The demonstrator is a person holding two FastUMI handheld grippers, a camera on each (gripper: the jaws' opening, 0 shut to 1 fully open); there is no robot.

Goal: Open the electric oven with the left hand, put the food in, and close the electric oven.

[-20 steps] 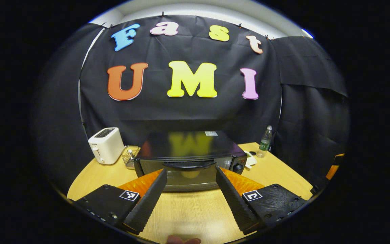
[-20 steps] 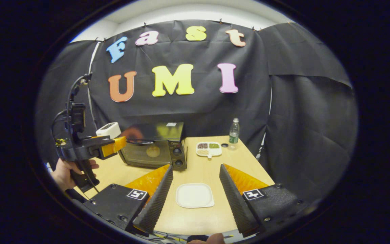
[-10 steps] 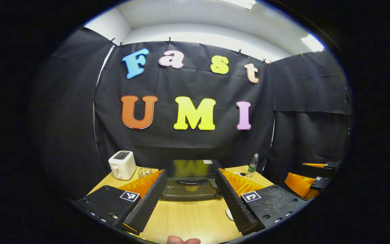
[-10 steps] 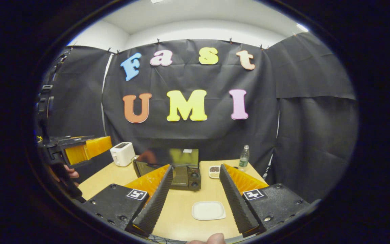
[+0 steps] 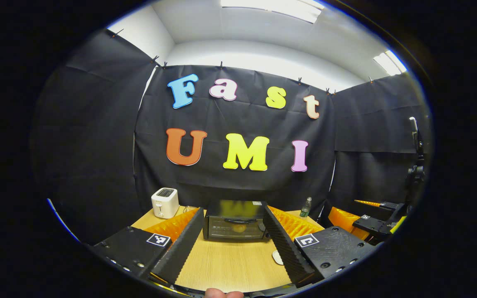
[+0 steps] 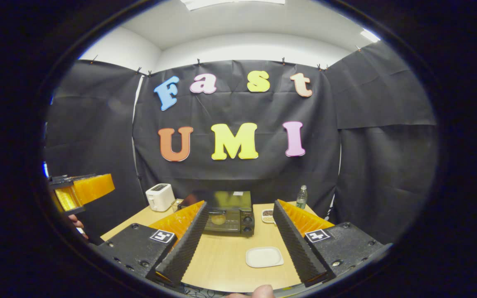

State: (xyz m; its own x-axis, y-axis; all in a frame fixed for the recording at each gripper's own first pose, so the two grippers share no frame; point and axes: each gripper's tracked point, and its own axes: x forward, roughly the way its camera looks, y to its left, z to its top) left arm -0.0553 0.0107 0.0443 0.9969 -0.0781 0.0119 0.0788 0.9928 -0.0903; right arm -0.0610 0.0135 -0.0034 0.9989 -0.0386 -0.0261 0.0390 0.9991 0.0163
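No brand name, number or word can be read on any object. Each claw carries a small square black-and-white coded marker on its two finger mounts, a pattern and not text: on the left claw (image 5: pixel 232 252) and on the right claw (image 6: pixel 238 252). The electric oven (image 6: pixel 229 212) has a small pale sticker on its top, too small to read. The bottle (image 6: pixel 301 197) on the worktop (image 6: pixel 226 256) has a label, also too small to read.

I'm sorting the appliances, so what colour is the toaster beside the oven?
The toaster is white, clearest in the right gripper view, left of the black oven.
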